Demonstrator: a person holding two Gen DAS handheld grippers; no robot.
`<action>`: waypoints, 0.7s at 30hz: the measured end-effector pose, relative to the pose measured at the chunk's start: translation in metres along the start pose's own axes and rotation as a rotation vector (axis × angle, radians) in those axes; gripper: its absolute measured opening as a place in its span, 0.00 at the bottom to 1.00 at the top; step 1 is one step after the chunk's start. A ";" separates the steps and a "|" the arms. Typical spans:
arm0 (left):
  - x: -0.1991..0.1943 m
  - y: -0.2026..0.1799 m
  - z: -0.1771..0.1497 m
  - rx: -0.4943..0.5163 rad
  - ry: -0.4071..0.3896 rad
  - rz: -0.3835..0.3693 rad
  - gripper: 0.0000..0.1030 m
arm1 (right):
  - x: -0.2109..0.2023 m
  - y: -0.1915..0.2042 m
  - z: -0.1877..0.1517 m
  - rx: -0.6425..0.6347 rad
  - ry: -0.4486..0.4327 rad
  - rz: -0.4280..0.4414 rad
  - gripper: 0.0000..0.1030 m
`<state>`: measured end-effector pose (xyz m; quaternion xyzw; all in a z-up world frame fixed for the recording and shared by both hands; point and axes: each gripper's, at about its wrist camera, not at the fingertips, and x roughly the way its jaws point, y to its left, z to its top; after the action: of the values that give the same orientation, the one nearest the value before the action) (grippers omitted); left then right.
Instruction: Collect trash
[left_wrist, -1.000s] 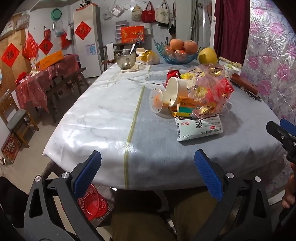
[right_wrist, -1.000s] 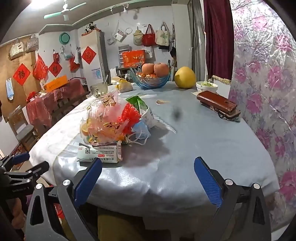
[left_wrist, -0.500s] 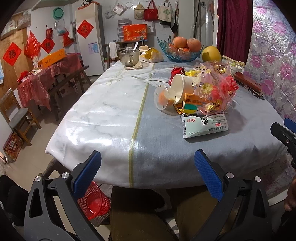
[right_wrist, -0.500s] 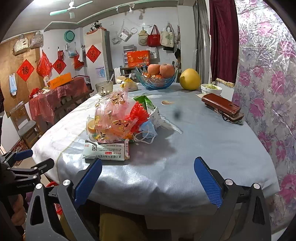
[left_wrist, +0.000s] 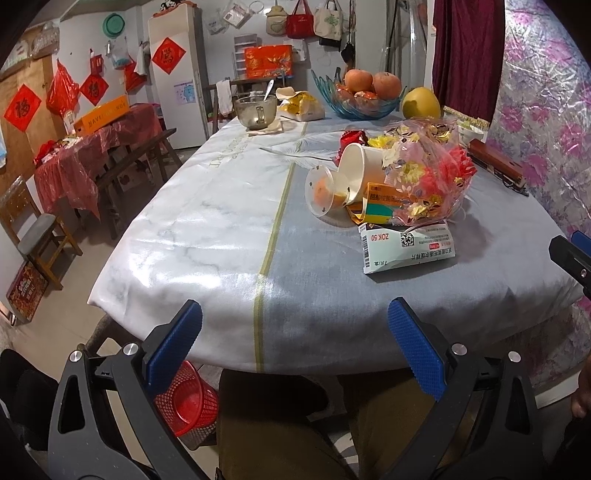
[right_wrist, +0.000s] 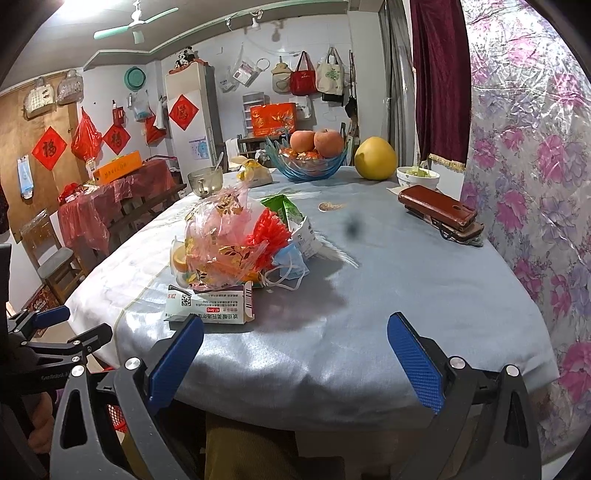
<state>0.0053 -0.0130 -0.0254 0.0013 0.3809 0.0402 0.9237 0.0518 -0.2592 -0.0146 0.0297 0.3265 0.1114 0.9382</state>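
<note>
A heap of trash lies on the table (left_wrist: 207, 229): a flattened white medicine box (left_wrist: 406, 247) (right_wrist: 208, 304), a tipped white paper cup (left_wrist: 360, 166), a clear lid (left_wrist: 321, 190), a crumpled floral plastic wrapper (left_wrist: 424, 173) (right_wrist: 221, 243), a blue face mask (right_wrist: 290, 264) and a green packet (right_wrist: 282, 206). My left gripper (left_wrist: 293, 343) is open and empty at the table's near edge, left of the heap. My right gripper (right_wrist: 295, 354) is open and empty at the near edge, just before the medicine box.
A red mesh basket (left_wrist: 184, 400) stands on the floor under the near edge. At the far end are a fruit bowl (right_wrist: 306, 162), a pomelo (right_wrist: 375, 158), a glass mug (left_wrist: 256, 110) and a white bowl (right_wrist: 417, 177). A brown wallet (right_wrist: 437, 210) lies right. A flowered wall (right_wrist: 535, 184) is close right.
Both grippers have moved slightly forward and up toward the table; the trash heap looks a little nearer. Both stay open. Nothing on the table has moved.
</note>
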 end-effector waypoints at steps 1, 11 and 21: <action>0.000 0.000 0.000 -0.001 0.000 -0.001 0.94 | 0.000 0.000 0.000 0.001 0.001 0.001 0.95; 0.000 0.001 0.000 0.000 -0.001 0.000 0.94 | 0.000 0.000 -0.001 -0.009 -0.006 0.001 0.95; 0.001 0.001 0.001 -0.003 0.001 -0.001 0.94 | 0.000 0.000 -0.001 -0.010 -0.008 0.001 0.95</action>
<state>0.0060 -0.0118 -0.0254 -0.0001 0.3815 0.0403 0.9235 0.0511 -0.2588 -0.0156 0.0253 0.3222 0.1133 0.9395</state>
